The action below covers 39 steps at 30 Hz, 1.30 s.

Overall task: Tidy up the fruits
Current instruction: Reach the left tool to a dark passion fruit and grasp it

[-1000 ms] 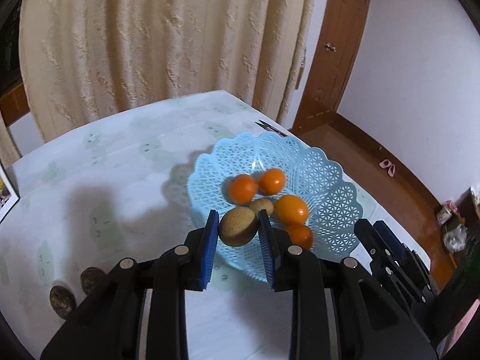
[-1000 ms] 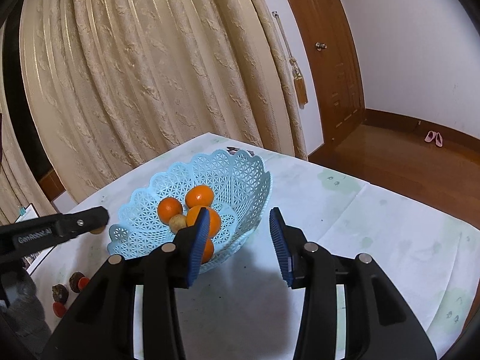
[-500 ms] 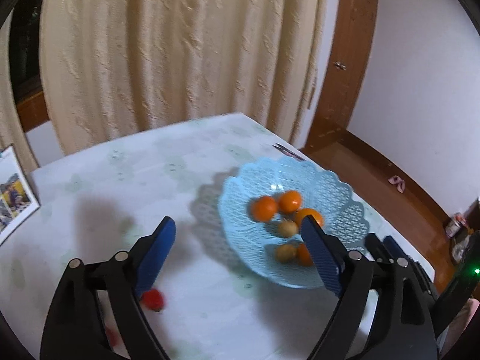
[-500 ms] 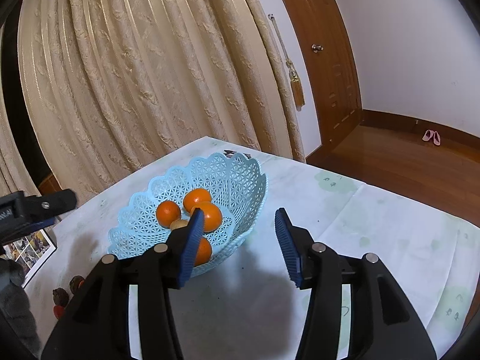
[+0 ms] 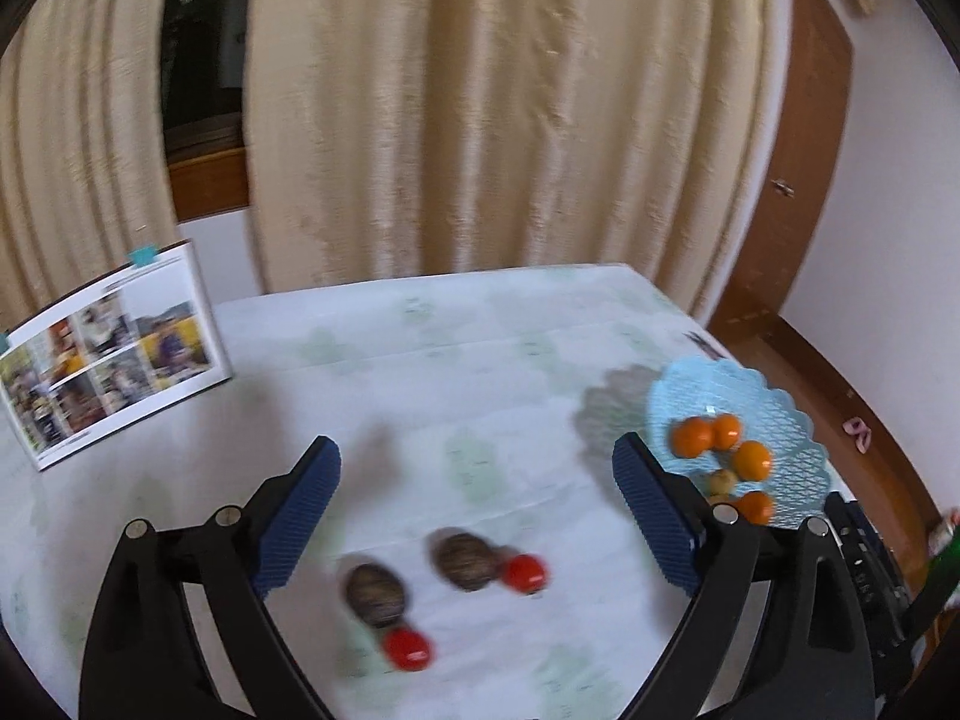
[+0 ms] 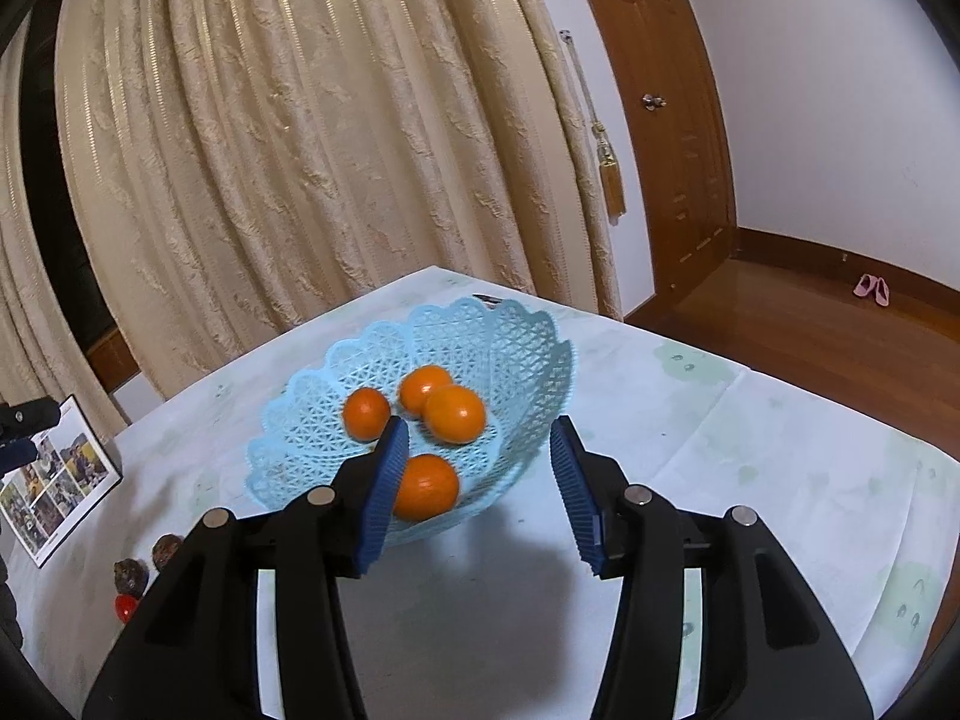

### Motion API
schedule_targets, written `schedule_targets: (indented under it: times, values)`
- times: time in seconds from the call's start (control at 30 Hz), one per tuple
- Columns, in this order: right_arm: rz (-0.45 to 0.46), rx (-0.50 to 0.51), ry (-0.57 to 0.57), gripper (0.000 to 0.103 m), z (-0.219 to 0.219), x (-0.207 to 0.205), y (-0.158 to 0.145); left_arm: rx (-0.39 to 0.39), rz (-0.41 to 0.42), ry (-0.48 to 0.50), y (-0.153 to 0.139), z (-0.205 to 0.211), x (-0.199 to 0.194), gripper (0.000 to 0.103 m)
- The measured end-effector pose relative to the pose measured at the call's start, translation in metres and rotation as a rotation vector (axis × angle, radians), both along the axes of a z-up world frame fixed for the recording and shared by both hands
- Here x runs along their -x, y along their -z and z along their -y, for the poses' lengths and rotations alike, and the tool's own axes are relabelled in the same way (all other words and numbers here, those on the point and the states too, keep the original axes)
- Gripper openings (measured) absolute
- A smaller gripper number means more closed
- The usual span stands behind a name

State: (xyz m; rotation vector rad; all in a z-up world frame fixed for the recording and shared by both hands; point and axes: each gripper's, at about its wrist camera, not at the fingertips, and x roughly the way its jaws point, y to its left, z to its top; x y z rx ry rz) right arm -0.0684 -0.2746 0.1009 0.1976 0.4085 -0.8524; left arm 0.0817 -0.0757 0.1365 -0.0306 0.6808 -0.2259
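Basket (image 6: 528, 360): pale blue plastic lattice, slight sheen; oranges (image 6: 454, 414): glossy, smooth skin; brown fruits (image 5: 465, 561): matt, rough, blurred; counter (image 6: 750, 480): matt creased cloth; left gripper (image 5: 474, 501) pads (image 5: 294, 516): ribbed blue, frame matt black plastic, metal pins; curtain (image 6: 336, 138): textured woven cloth; floor (image 6: 810, 330): polished wood.

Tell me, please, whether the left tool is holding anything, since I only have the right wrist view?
Observer: No, the left tool is open and empty above the table.
Operator: I can make out one red fruit on the table; are there more?
Observer: Two. The first red fruit sits against a brown fruit, and the second red fruit sits by the other brown fruit.
Operator: Is anything besides oranges in the basket?
Observer: Yes, a small brownish fruit lies among the oranges in the blue basket.
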Motion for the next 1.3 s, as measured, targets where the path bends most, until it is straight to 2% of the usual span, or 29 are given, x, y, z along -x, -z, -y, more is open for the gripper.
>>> schedule_targets:
  times: [0.17, 0.3, 0.47, 0.57, 0.77, 0.87, 0.93, 1.0, 1.03, 1.1, 1.3]
  values:
    - [-0.017, 0.006, -0.060, 0.051, -0.016, -0.013, -0.002, -0.010, -0.018, -0.054, 0.008, -0.030, 0.004, 0.092]
    - [-0.036, 0.005, -0.108, 0.051, -0.028, -0.025, 0.000, -0.026, -0.066, -0.080, 0.027, -0.044, 0.003, 0.092]
    - [-0.076, -0.003, -0.170, 0.051, -0.042, -0.040, 0.006, -0.033, -0.149, -0.090, 0.054, -0.048, -0.003, 0.092]
    - [-0.100, -0.009, -0.204, 0.058, -0.050, -0.047, 0.010, -0.039, -0.202, -0.092, 0.072, -0.047, -0.009, 0.091]
    - [-0.138, -0.014, -0.252, 0.059, -0.061, -0.057, 0.018, -0.078, -0.262, -0.082, 0.099, -0.039, -0.016, 0.091]
    - [-0.150, -0.020, -0.268, 0.059, -0.063, -0.060, 0.020, -0.087, -0.287, -0.087, 0.109, -0.039, -0.019, 0.078]
    - [-0.159, -0.023, -0.277, 0.059, -0.065, -0.063, 0.022, -0.088, -0.307, -0.088, 0.116, -0.038, -0.021, 0.064]
    - [-0.166, -0.026, -0.287, 0.059, -0.066, -0.064, 0.023, -0.083, -0.328, -0.077, 0.122, -0.037, -0.022, 0.057]
    - [-0.170, -0.029, -0.293, 0.059, -0.067, -0.066, 0.024, -0.093, -0.316, -0.074, 0.121, -0.035, -0.020, 0.050]
    - [-0.176, -0.034, -0.304, 0.059, -0.069, -0.068, 0.024, -0.088, -0.316, -0.049, 0.120, -0.032, -0.019, 0.041]
    - [-0.191, -0.061, -0.362, 0.059, -0.077, -0.078, 0.024, -0.058, -0.280, -0.067, 0.102, -0.042, -0.016, 0.041]
